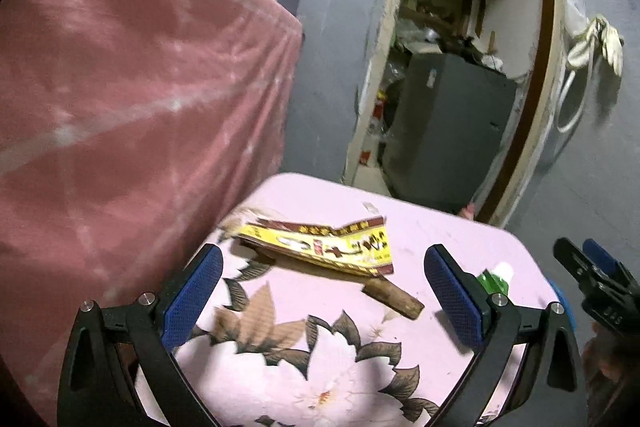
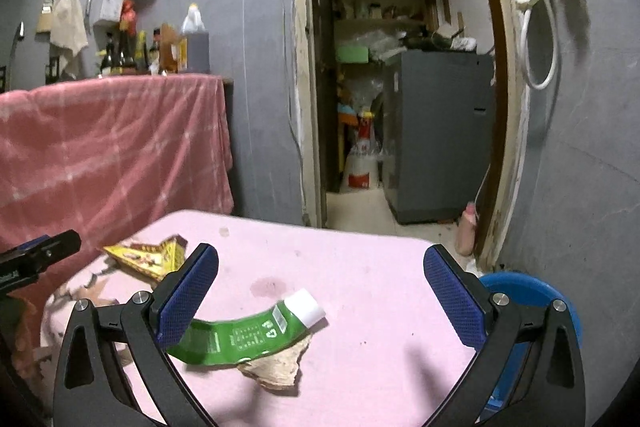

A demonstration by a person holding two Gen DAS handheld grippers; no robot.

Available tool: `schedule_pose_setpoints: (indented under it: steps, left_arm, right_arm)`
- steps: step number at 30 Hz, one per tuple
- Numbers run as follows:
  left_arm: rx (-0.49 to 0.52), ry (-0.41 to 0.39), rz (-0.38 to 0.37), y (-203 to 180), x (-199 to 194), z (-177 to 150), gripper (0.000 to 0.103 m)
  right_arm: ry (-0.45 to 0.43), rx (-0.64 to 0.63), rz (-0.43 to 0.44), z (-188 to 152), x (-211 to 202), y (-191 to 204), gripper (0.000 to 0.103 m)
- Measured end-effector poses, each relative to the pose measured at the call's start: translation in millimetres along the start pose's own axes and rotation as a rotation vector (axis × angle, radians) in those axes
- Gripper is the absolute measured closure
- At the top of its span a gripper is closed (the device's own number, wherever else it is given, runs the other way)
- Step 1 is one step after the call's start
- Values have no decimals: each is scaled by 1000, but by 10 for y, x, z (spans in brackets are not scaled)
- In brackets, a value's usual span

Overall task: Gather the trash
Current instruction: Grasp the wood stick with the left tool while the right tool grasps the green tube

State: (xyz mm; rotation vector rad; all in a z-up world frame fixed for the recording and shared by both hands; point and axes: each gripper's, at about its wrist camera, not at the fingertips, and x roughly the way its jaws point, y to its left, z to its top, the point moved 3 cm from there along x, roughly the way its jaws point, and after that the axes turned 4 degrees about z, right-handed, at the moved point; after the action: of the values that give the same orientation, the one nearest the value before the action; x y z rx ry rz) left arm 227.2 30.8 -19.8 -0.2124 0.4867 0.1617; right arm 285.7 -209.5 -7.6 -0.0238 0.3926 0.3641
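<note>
A flattened yellow and brown carton (image 1: 320, 247) lies on the pink flowered table (image 1: 340, 367), over a brown stick-like piece (image 1: 396, 297). My left gripper (image 1: 322, 297) is open above the table, its fingers either side of the carton, just short of it. A squashed green tube with a white cap (image 2: 248, 335) lies on a torn brown paper scrap (image 2: 276, 367). My right gripper (image 2: 320, 301) is open over the tube, its left finger in front of the tube's tail. The carton also shows in the right wrist view (image 2: 148, 259), and the tube's cap in the left wrist view (image 1: 498, 277).
A blue bin (image 2: 532, 303) stands by the table's right edge. A pink draped counter (image 2: 112, 147) with bottles stands at left. A doorway beyond holds a grey cabinet (image 2: 436, 135). A pink bottle (image 2: 466, 231) stands on the floor by the door frame.
</note>
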Motion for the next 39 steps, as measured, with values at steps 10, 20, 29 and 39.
schedule_pose_setpoints:
  steps: [10,20,29,39]
  left_arm:
    - [36,207,-98,-254,372,-109,41]
    - [-9,345,-132,-392,650,-152,57]
    - [4,365,-104,-444,764,-147,67]
    - [-2,382,-118,-490,849,-126,67]
  right_arm:
    - [141,30,50,-91,250,-130,18]
    - [223,52,82,-139,362,-173,30]
    - [318,61,100,-190,540,-150,45]
    - [471,75,156,-320,790,-90,53]
